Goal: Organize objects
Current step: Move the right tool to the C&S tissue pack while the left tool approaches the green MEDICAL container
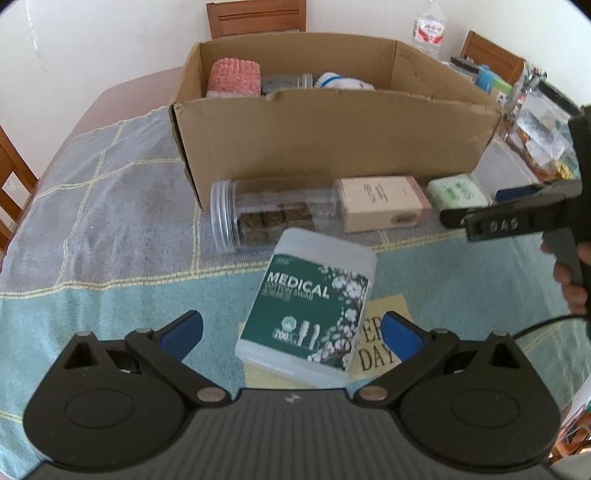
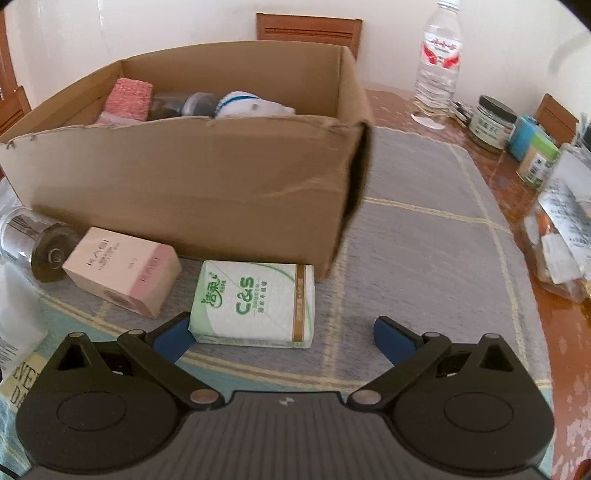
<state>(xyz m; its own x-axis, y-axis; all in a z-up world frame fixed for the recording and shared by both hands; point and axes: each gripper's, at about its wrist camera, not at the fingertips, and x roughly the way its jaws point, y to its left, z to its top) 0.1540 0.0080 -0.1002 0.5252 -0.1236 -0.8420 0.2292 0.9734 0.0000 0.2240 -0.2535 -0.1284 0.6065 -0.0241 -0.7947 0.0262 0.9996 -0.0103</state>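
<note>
A white tub with a green "MEDICAL" label (image 1: 308, 306) stands tilted between the wide-apart fingers of my open left gripper (image 1: 291, 330), untouched. Behind it lie a clear jar of brown cubes (image 1: 269, 218), a pink-and-cream carton (image 1: 382, 203) and a green tissue pack (image 1: 458, 192), all along the front of a cardboard box (image 1: 332, 144). My right gripper (image 2: 282, 332) is open just in front of the tissue pack (image 2: 255, 304), its left finger beside the pack's near corner. The carton (image 2: 122, 271) lies left of the pack. The box (image 2: 192, 184) holds a pink cloth (image 2: 127, 99) and a white item.
A checked grey and teal cloth (image 2: 424, 240) covers the wooden table. A water bottle (image 2: 437, 62), small jars (image 2: 491, 122) and plastic-wrapped goods (image 2: 561, 229) crowd the right side. Wooden chairs (image 1: 255, 16) stand behind the table. A hand (image 1: 569, 280) holds the right gripper.
</note>
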